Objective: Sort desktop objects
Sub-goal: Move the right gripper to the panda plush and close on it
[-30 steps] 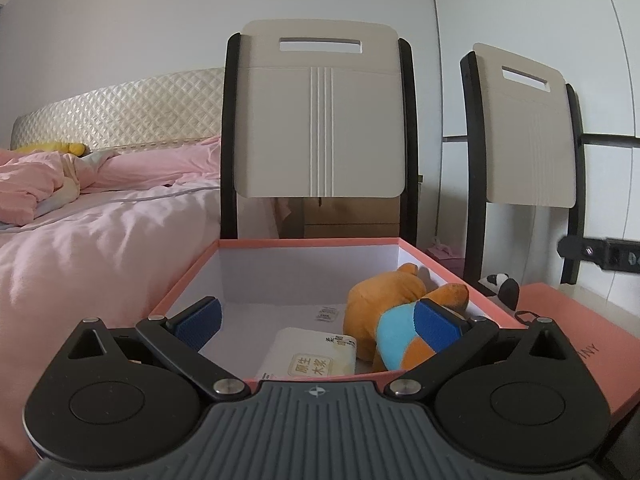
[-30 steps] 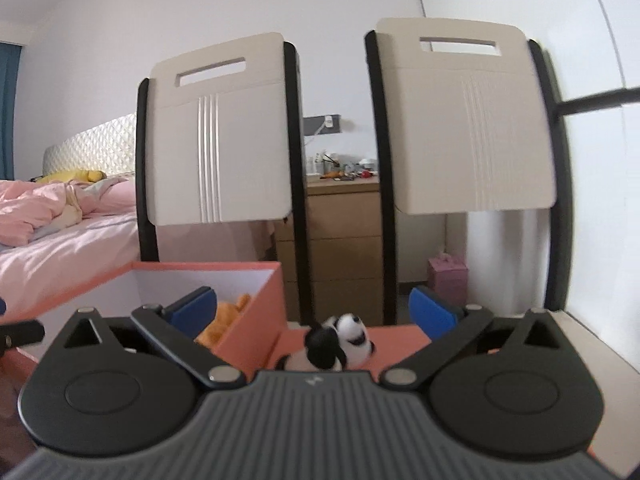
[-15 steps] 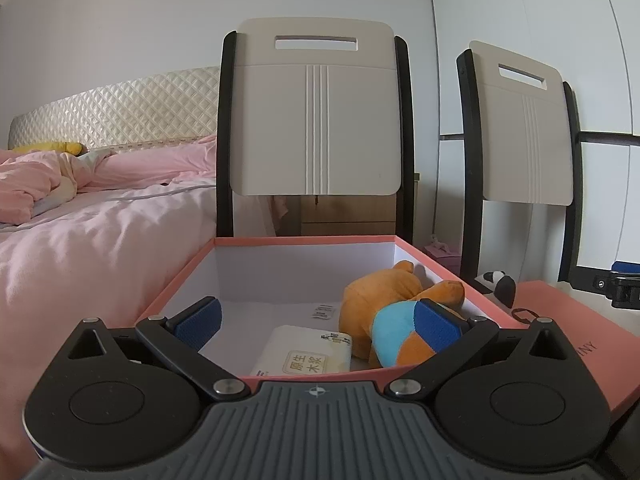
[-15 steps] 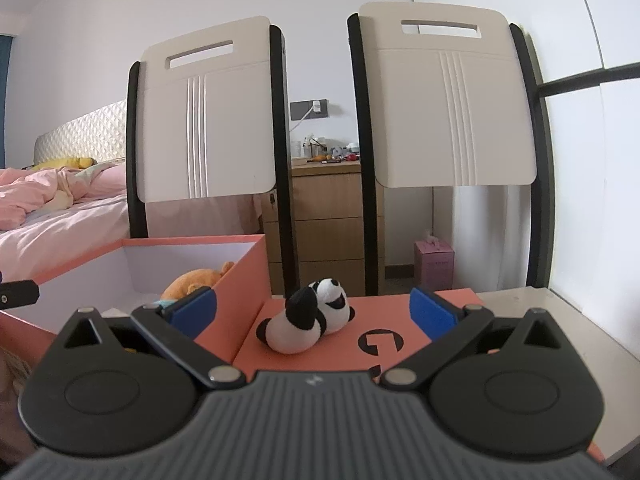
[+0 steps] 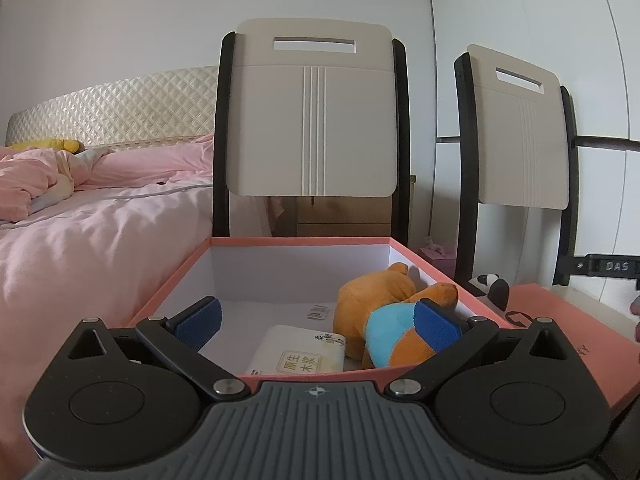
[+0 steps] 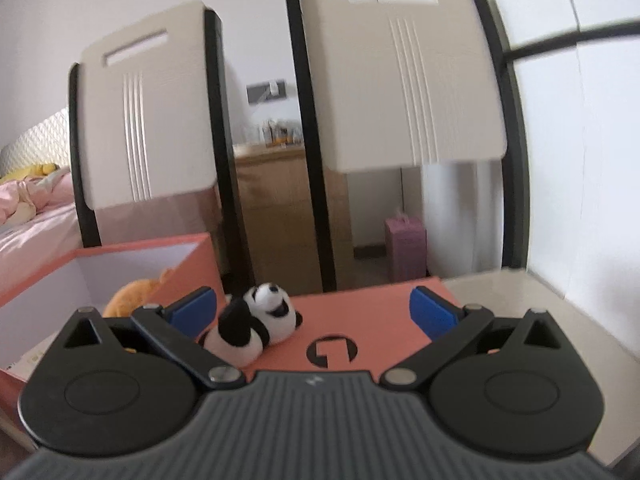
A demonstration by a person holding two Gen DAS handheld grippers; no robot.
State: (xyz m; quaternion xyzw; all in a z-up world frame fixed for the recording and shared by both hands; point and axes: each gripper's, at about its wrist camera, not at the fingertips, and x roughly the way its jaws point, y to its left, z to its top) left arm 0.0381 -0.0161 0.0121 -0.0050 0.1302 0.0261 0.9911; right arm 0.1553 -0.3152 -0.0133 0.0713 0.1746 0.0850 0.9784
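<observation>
Two hand-held grippers, jaws wide, empty. Right hand-held gripper point(image 6: 311, 311) faces panda plush point(image 6: 256, 326) lying on coral lid point(image 6: 380, 320) beside box point(image 6: 192, 248). Step: approach. Next, likely: centre, close on plush.

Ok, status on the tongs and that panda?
Both tongs, left and right, open, empty. Panda on box lid, beside box. Nothing blocking.

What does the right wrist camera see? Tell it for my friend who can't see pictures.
A small panda plush lies on a flat orange lid between the open fingers of the right gripper, closer to its left finger. To the left stands an open orange box with an orange plush inside; two chair backs rise behind.
</observation>
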